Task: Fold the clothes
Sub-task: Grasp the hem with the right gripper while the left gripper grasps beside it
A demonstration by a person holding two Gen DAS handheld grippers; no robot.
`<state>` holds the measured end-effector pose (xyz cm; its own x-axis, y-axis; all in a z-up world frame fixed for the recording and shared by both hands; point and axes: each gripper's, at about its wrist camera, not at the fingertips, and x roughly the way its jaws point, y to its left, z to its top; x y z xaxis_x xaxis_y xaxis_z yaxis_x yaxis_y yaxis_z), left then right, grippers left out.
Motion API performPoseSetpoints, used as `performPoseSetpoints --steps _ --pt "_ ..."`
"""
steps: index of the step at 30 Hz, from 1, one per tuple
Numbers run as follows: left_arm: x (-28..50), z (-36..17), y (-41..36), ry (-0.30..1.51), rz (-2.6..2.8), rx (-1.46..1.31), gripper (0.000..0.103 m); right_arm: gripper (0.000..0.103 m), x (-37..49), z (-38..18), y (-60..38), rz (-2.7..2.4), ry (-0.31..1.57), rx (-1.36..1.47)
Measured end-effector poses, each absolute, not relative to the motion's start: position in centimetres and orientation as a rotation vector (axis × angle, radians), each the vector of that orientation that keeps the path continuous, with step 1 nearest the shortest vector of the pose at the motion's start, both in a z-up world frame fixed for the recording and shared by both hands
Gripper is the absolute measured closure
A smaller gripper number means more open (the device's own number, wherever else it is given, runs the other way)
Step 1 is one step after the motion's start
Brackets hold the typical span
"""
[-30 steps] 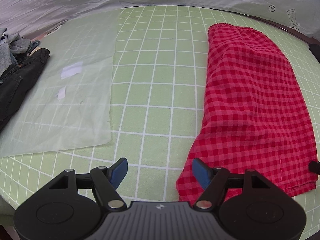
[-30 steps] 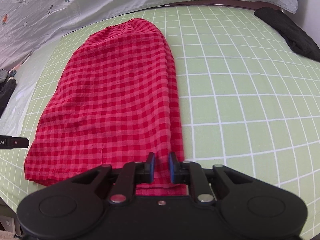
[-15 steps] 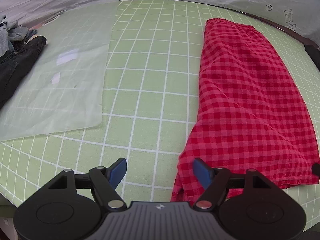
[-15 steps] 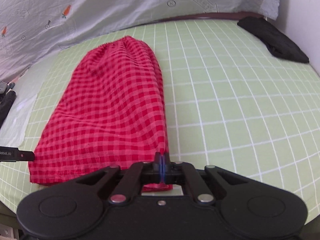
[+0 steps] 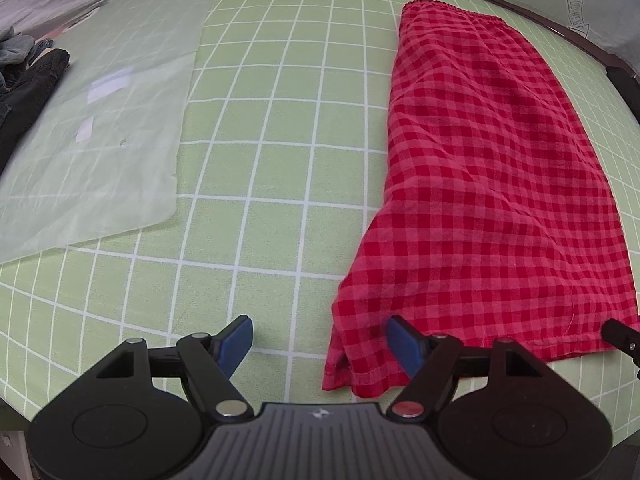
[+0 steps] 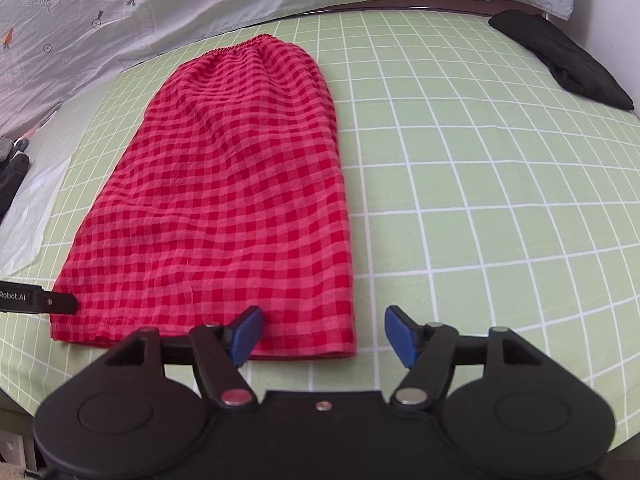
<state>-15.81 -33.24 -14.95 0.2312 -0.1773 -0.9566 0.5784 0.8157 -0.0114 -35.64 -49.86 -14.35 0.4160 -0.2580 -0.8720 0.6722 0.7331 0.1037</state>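
A red checked garment (image 5: pixel 488 168) lies flat and folded lengthwise on the green grid cloth, waistband at the far end; it also shows in the right wrist view (image 6: pixel 232 200). My left gripper (image 5: pixel 320 340) is open at the near left corner of its hem, with nothing between the fingers. My right gripper (image 6: pixel 324 334) is open at the near right corner of the hem, its left pad over the cloth edge, holding nothing. The left gripper's tip (image 6: pixel 40 300) shows at the hem's left corner.
A translucent plastic sheet (image 5: pixel 92 132) lies on the left of the bed. Dark and grey clothes (image 5: pixel 24 68) are piled at the far left. A black garment (image 6: pixel 560 60) lies at the far right. A white printed sheet (image 6: pixel 200 12) hangs behind.
My right gripper was shut on the hem's near right corner half a second ago and has opened, letting go. The left gripper stayed open and shifted a little toward the hem's left corner.
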Motion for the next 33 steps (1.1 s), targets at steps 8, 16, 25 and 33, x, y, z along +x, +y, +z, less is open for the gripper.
performPoseSetpoints --steps 8,16,25,33 --pt "-16.8 -15.5 -34.1 1.209 -0.572 0.426 0.025 0.028 -35.0 -15.4 -49.8 -0.607 0.988 0.447" --pt "-17.8 -15.6 -33.9 1.187 -0.591 0.419 0.026 0.047 -34.4 -15.2 -48.8 -0.568 1.011 0.37" --pt "-19.0 -15.1 -34.3 1.18 -0.677 0.398 0.089 0.09 -33.9 -14.9 -47.6 -0.477 1.019 0.324" --pt "-17.4 -14.9 -32.0 1.286 -0.692 0.202 0.099 0.096 -34.6 -14.0 -47.4 -0.477 1.011 0.327"
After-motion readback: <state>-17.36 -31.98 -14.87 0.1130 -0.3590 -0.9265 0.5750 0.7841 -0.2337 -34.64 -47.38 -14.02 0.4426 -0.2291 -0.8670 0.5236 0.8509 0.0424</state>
